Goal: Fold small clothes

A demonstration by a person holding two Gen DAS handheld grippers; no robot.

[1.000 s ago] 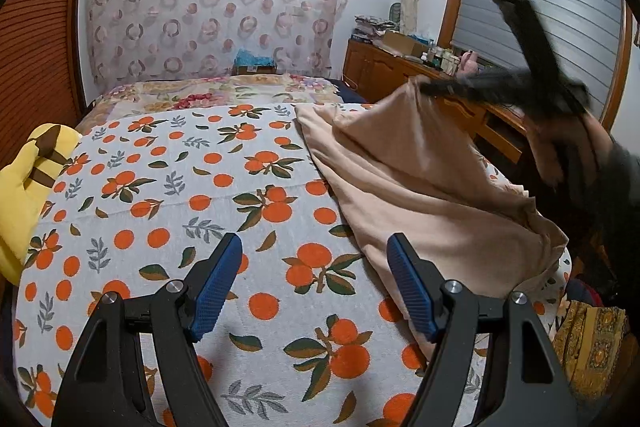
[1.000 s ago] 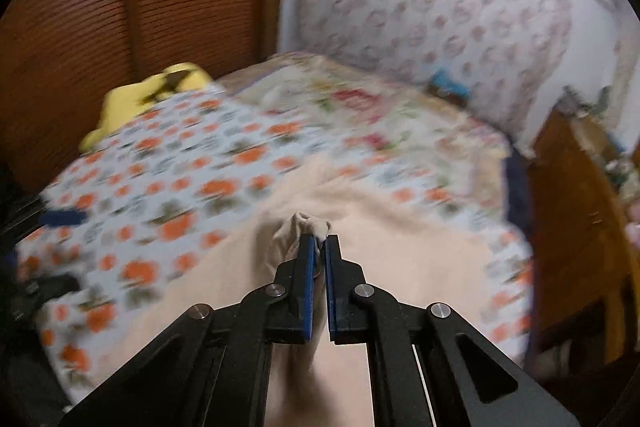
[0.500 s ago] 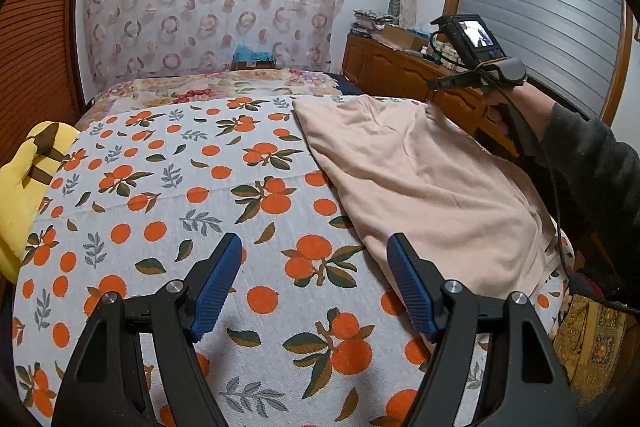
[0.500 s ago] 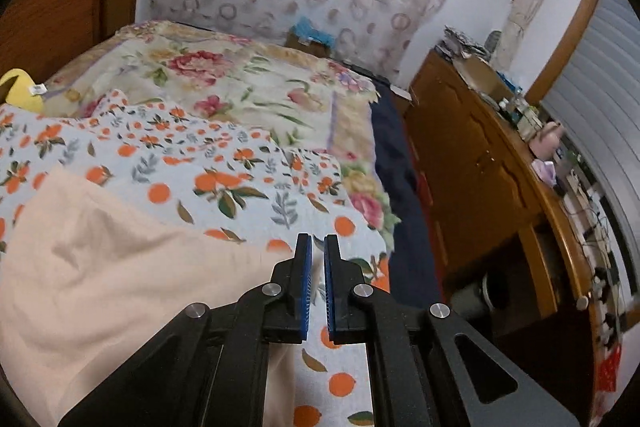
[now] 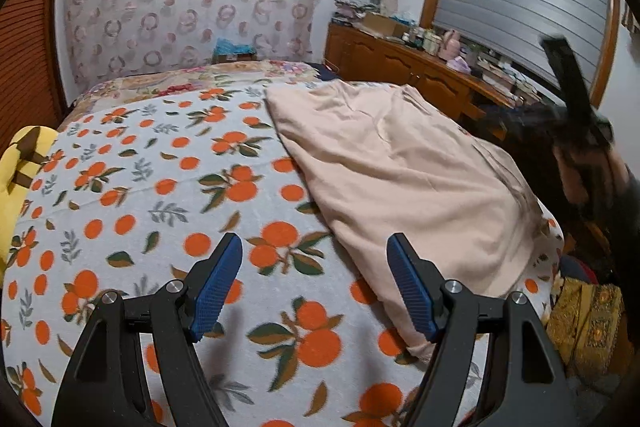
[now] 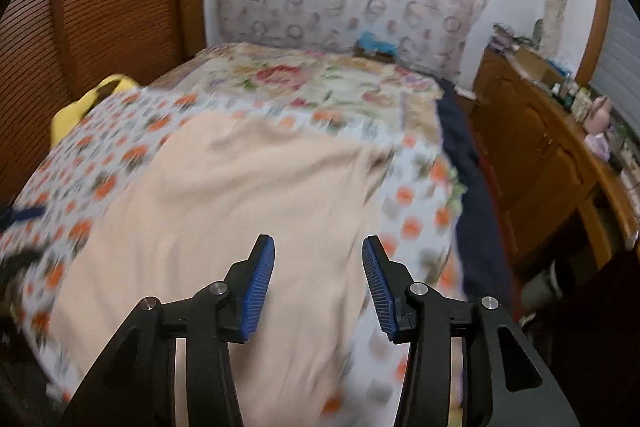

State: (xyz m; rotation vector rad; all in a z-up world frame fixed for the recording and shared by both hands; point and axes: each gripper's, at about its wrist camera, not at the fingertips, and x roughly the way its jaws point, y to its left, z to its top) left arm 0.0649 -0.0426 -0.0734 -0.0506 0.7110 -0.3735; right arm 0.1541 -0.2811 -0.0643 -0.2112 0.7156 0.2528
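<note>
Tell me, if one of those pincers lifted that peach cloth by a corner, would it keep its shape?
Probably not. The peach garment lies in soft wrinkles and follows the curve of the orange-print bedspread, so it would likely droop and hang. It looks thin, so probably light. Pushed, it would likely bunch up rather than slide whole.

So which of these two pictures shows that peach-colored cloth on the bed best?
The left wrist view: the peach cloth is sharp there, its creases and near edge clear on the bed. In the right wrist view the cloth fills more of the picture, but motion blurs it.
</note>
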